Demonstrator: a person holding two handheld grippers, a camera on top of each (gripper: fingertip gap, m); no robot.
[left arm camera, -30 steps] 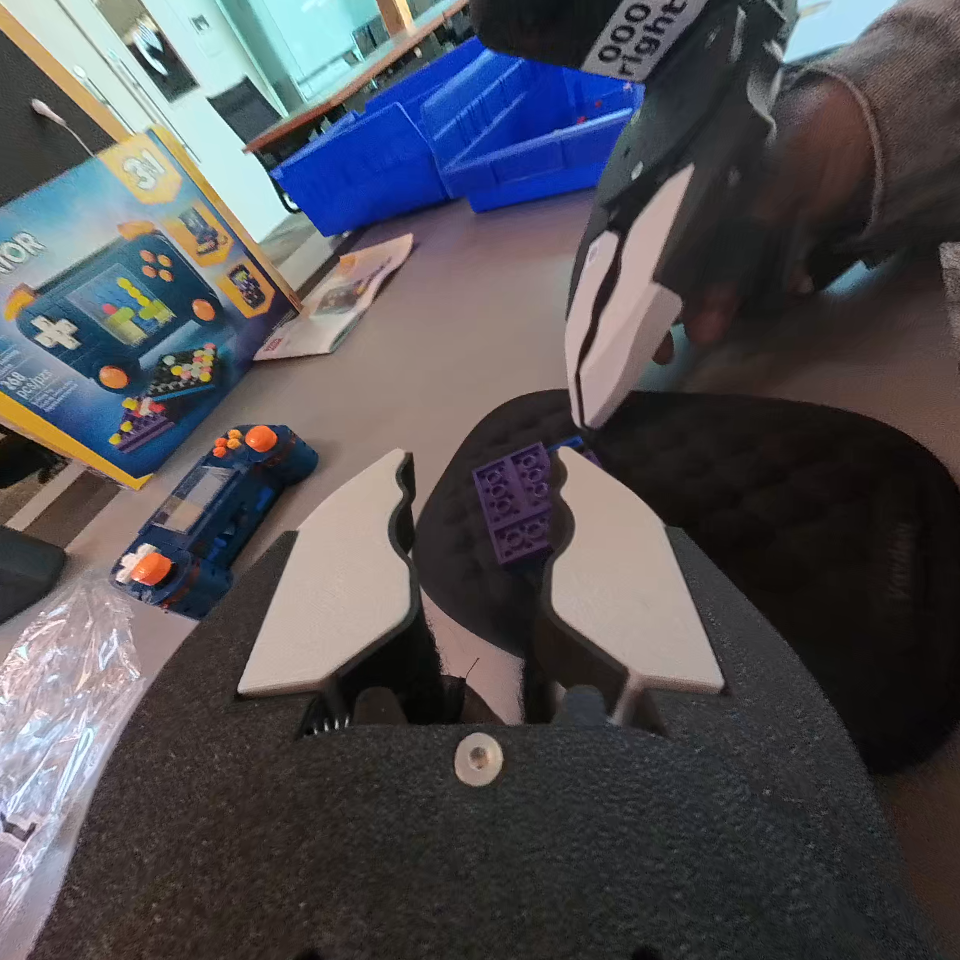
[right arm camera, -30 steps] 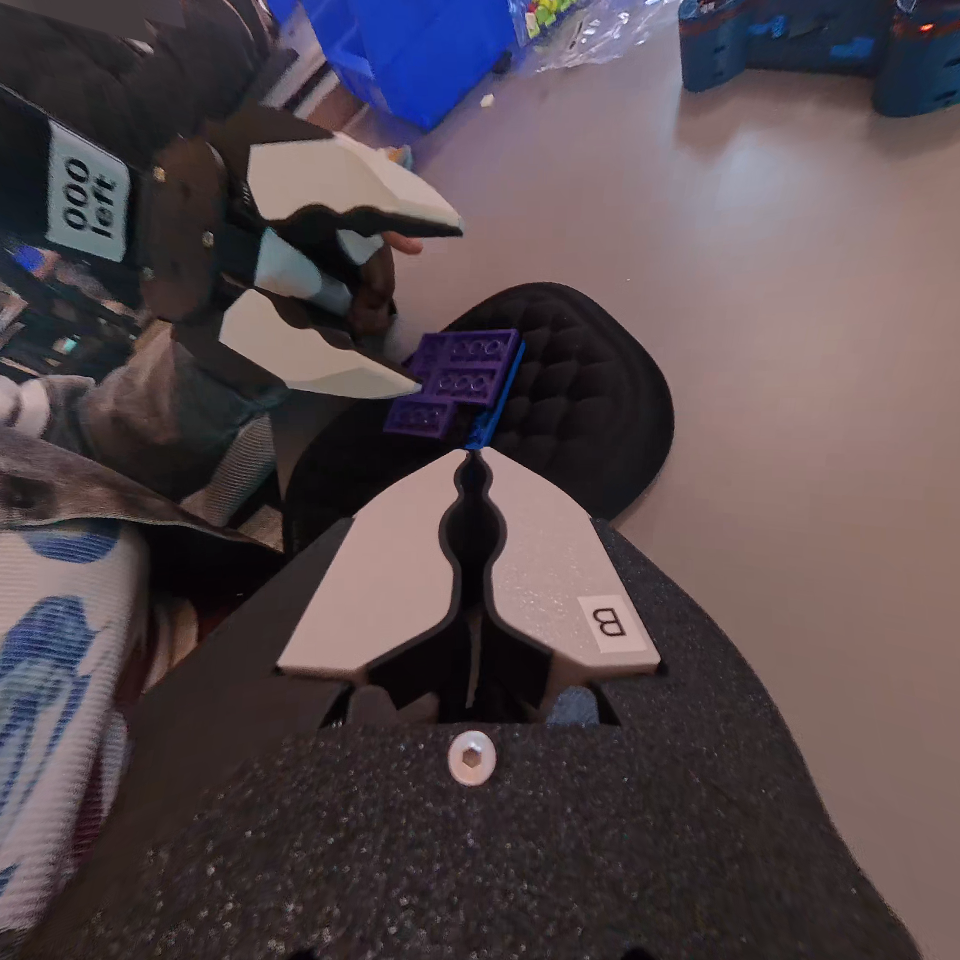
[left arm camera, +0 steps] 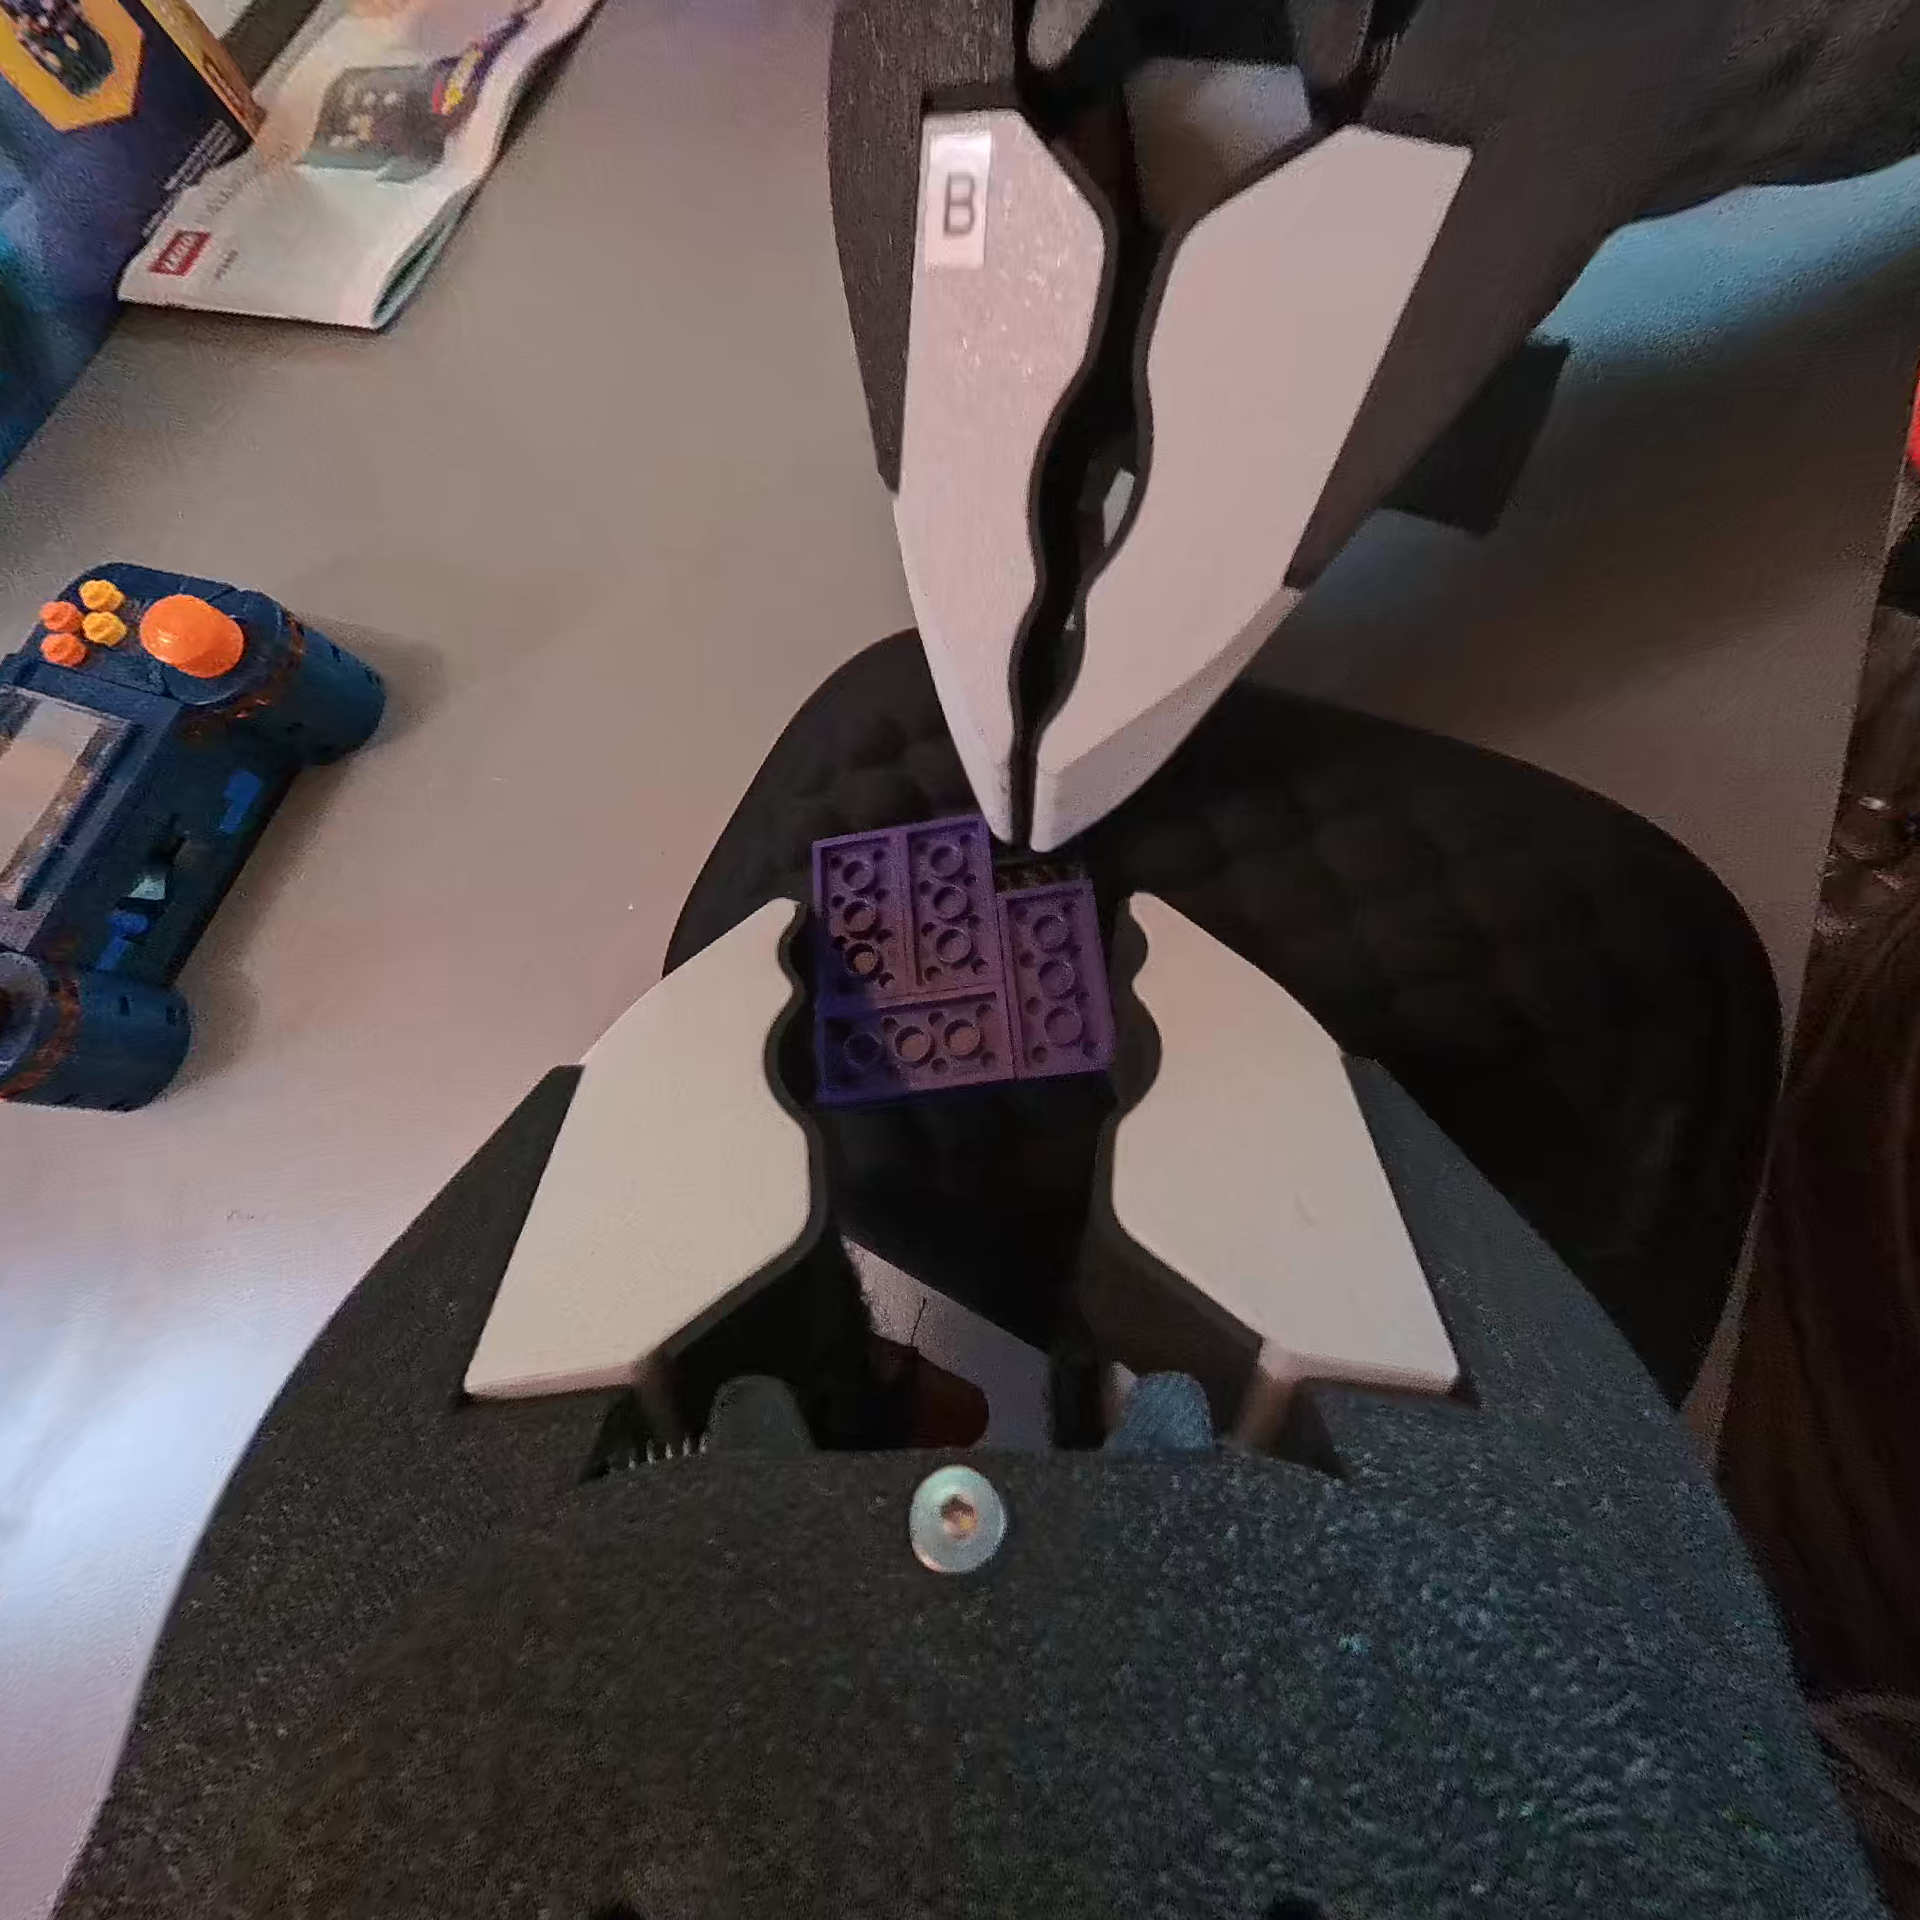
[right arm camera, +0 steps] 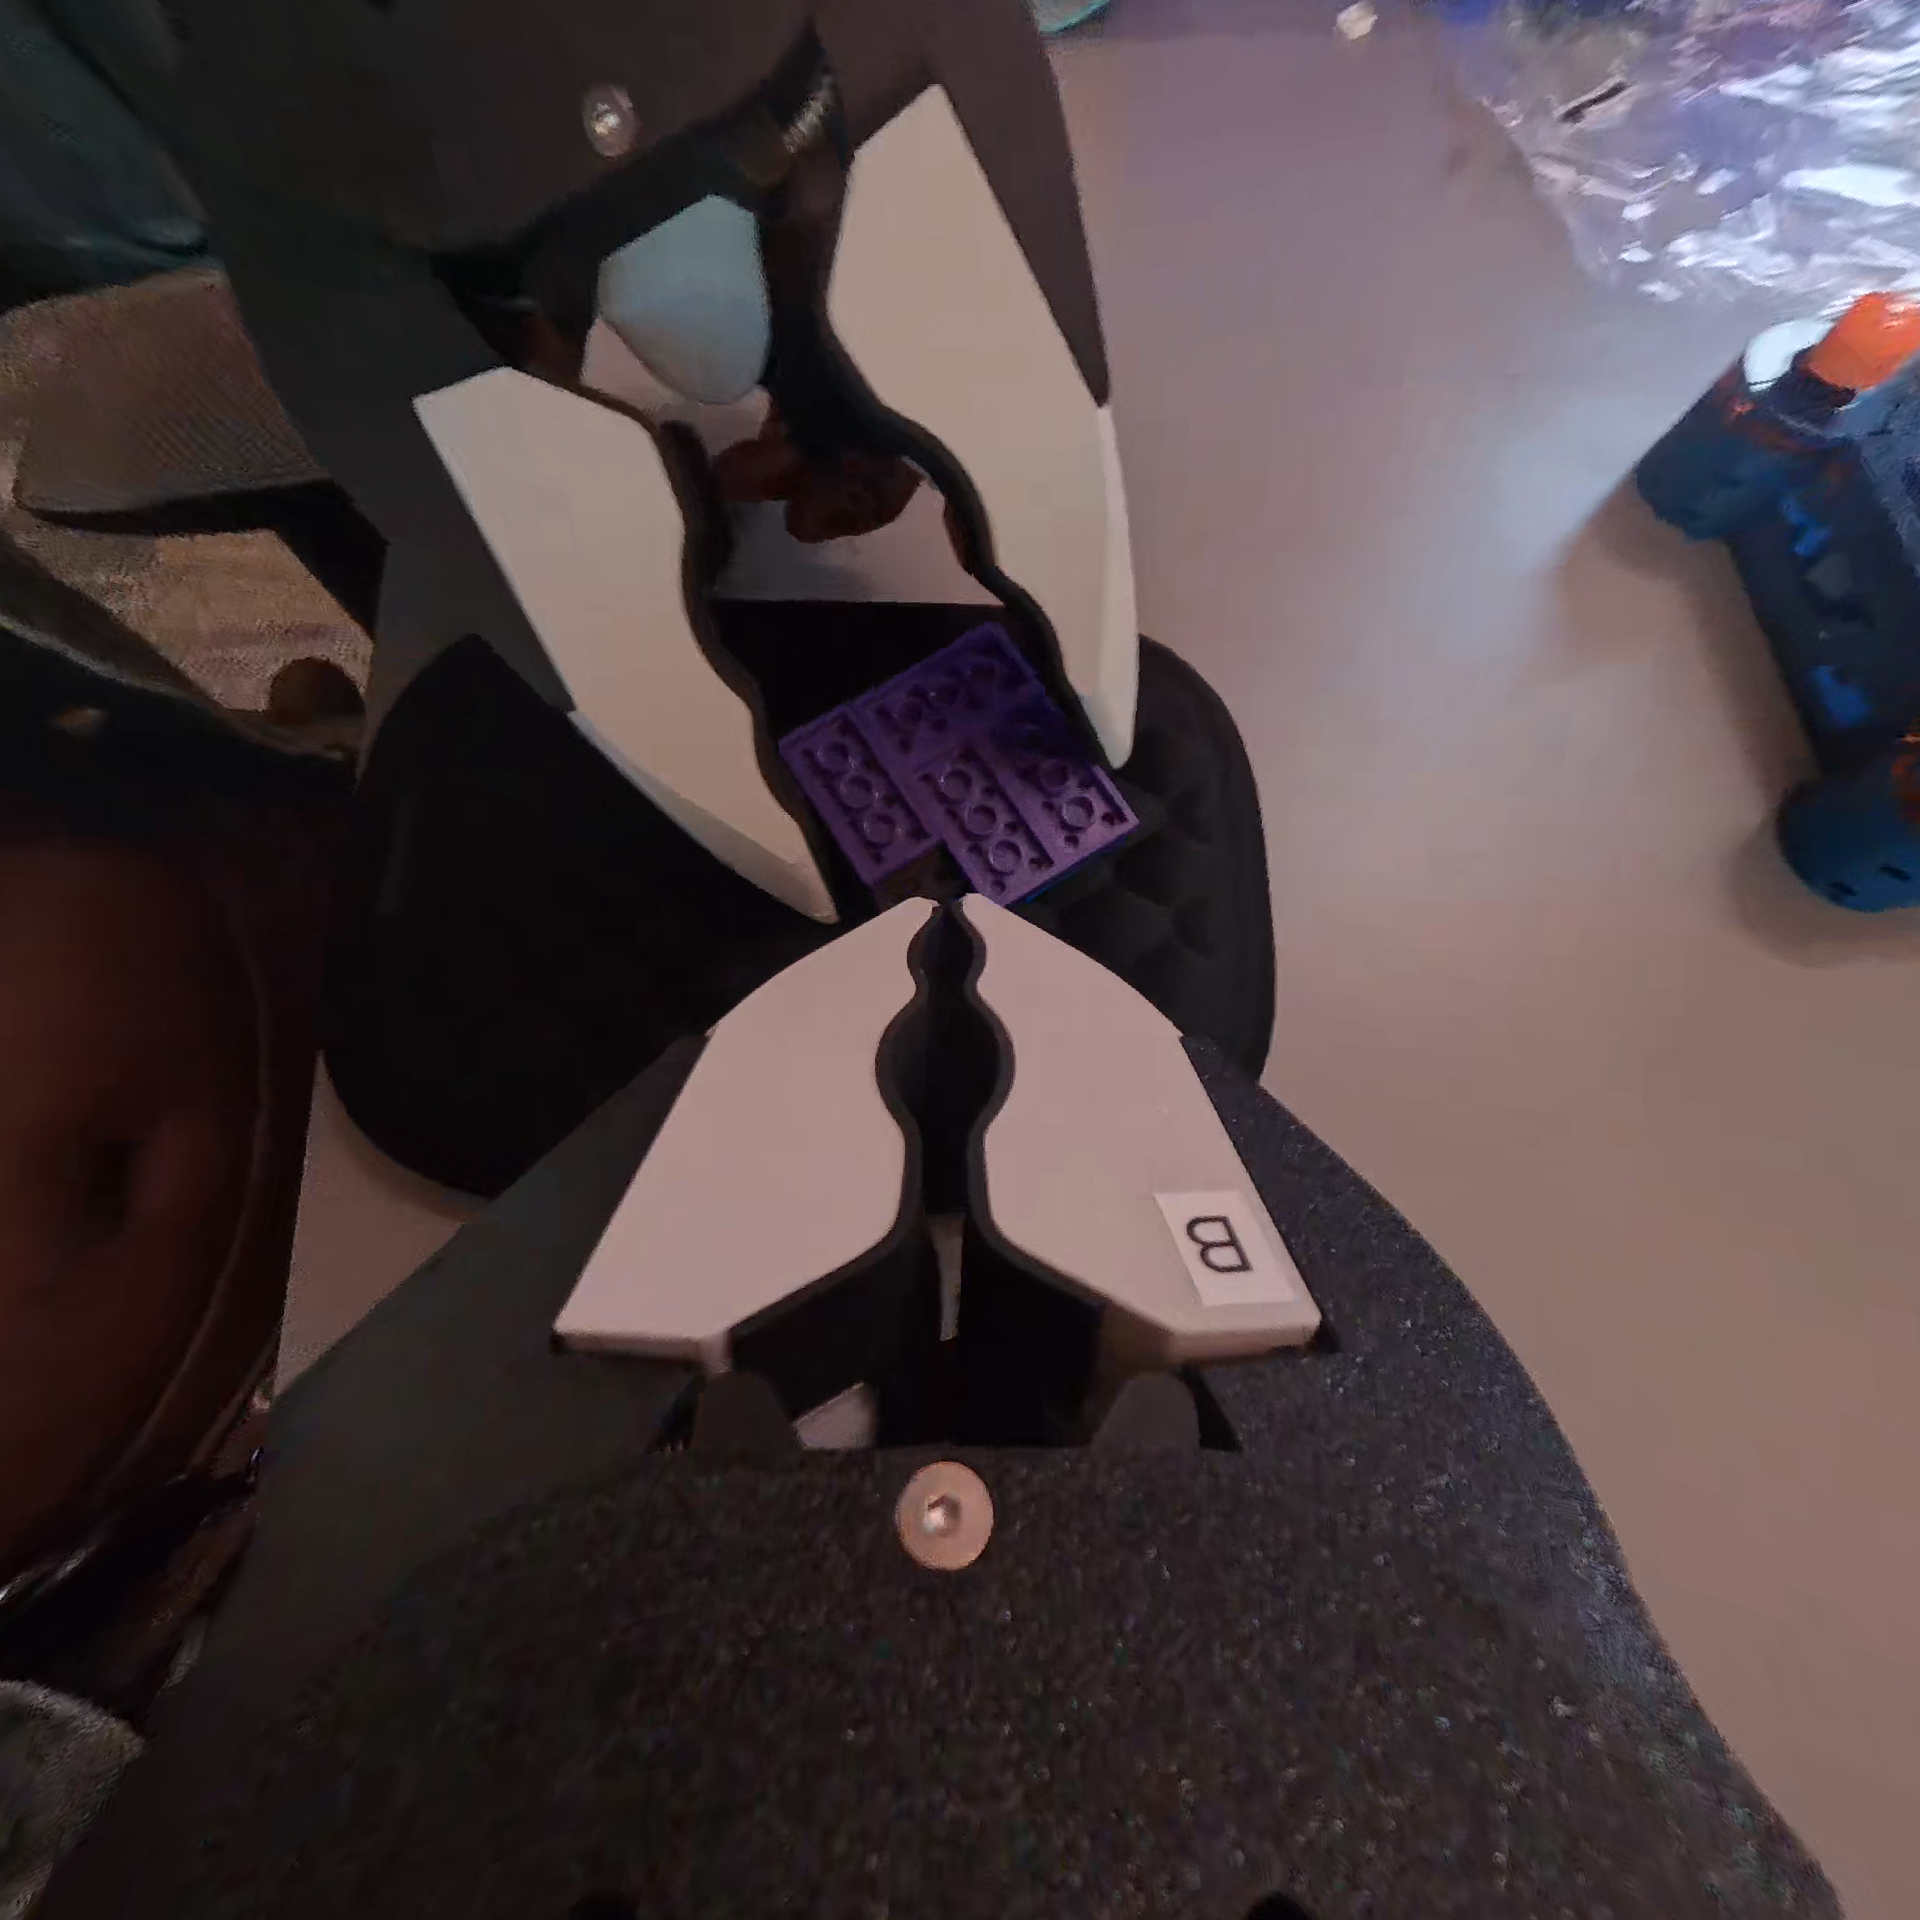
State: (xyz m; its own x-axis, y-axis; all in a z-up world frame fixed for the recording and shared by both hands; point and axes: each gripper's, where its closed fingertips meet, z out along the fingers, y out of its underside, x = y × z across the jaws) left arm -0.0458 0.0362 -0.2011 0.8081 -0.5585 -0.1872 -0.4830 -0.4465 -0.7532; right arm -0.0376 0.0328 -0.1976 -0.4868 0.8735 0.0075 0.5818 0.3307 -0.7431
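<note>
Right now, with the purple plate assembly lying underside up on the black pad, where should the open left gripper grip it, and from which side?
Probably across its two long side edges, coming down from above. The purple plate assembly lies flat on the black pad, and the left gripper already has its fingers either side of it. The right gripper, shut, sits at the far edge, so that end is blocked.

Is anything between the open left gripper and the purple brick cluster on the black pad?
Nothing visible. The left gripper straddles the purple brick cluster on the black pad, fingers open on either side. The shut right gripper meets the cluster's far edge, outside that gap.
</note>
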